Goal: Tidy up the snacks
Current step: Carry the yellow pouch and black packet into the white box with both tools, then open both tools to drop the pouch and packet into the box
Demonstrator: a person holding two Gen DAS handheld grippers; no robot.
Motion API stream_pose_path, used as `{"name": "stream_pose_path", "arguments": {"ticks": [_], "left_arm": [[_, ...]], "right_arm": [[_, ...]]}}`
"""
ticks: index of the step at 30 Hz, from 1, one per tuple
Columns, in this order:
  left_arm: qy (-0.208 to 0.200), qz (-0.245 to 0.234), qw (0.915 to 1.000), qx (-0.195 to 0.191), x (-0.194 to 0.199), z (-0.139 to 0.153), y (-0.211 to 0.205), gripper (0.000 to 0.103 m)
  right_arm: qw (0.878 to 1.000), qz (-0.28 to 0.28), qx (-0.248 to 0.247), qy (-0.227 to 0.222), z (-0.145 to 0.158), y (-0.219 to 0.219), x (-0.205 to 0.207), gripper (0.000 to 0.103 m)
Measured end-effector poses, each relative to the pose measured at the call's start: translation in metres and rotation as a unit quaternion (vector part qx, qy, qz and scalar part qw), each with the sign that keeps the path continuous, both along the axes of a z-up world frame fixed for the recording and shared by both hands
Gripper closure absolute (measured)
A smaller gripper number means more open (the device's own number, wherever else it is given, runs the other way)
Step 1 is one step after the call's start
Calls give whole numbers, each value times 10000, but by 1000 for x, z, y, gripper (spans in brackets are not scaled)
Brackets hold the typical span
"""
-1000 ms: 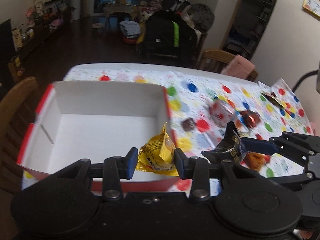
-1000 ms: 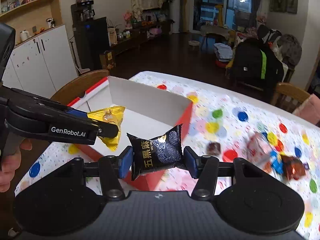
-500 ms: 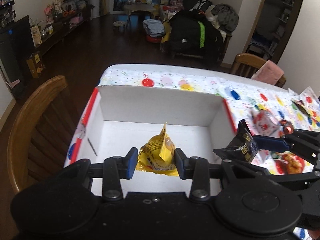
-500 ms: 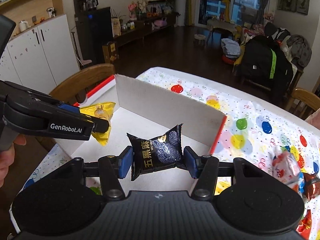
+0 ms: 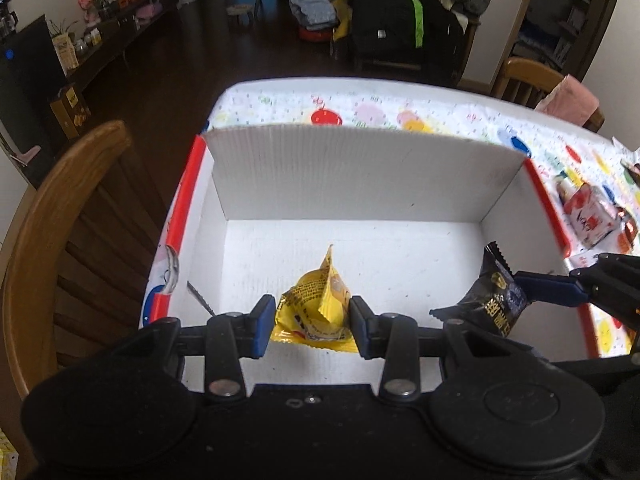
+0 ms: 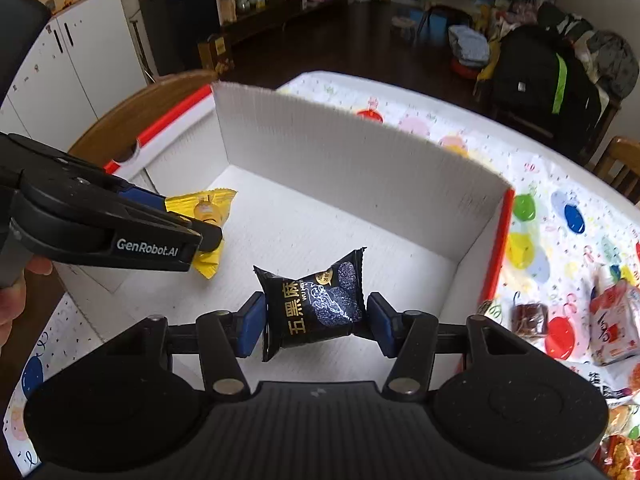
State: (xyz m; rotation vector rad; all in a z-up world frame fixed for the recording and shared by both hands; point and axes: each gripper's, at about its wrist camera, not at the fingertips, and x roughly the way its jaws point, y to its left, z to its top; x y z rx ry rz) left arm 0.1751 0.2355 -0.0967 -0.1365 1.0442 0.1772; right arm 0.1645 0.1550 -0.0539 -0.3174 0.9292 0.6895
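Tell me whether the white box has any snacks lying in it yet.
Empty as far as visible: the white box shows bare floor. The yellow packet and black packet are clamped in the left gripper and right gripper.

left gripper (image 5: 312,322): matte black body, two round black housings at 4 and 8 o'clock of frame, black linkage bars each with silver round screw head, blue pads (image 5: 264,322) on finger tips. right gripper (image 6: 312,322): same build, ribbed black top plate, blue pads, silver screws. left gripper side wall, at 9 o'clock in right wrist view, carries white "genrobot.ai" lettering. bare hand (image 6: 12,292) at frame edge, no sleeve visible.
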Motion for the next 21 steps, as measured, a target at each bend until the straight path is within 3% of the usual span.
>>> {"name": "stream_pose_path", "arguments": {"ticks": [9, 21], "left_arm": [[424, -277, 9987, 38, 11, -26, -5, 66], [637, -320, 9975, 6, 10, -33, -10, 62]], "right_arm": [[9994, 124, -289, 173, -13, 11, -1, 47], [9993, 122, -182, 315, -14, 7, -4, 46]]}}
